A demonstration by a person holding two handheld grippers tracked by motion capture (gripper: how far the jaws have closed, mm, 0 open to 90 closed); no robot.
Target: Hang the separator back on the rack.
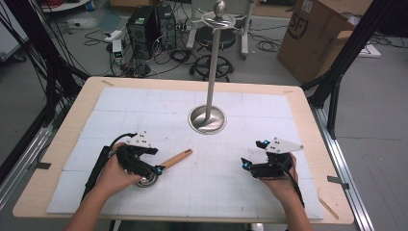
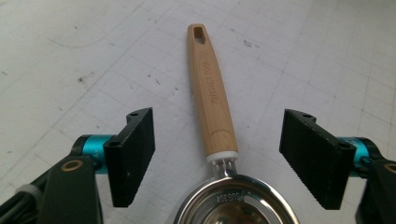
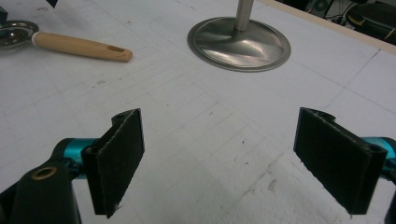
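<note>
High view: left tool (image 1: 159,169) over a strainer's (image 1: 146,180) metal bowl; its wooden handle (image 1: 176,158) lies on the desk (image 1: 298,103). Right tool (image 1: 246,163) well apart.
Left gripper view: jaws spread, flanking the handle without touching.
Right gripper view: jaws spread over bare mat; stand base (image 3: 239,43) ahead.

A small steel strainer (image 2: 236,207) with a light wooden handle (image 2: 211,98) is lying flat between my left claw's (image 2: 219,156) wide-apart jaws, handle pointing straight away from me. Its bowl is sitting nearest, probably mesh inside.
</note>
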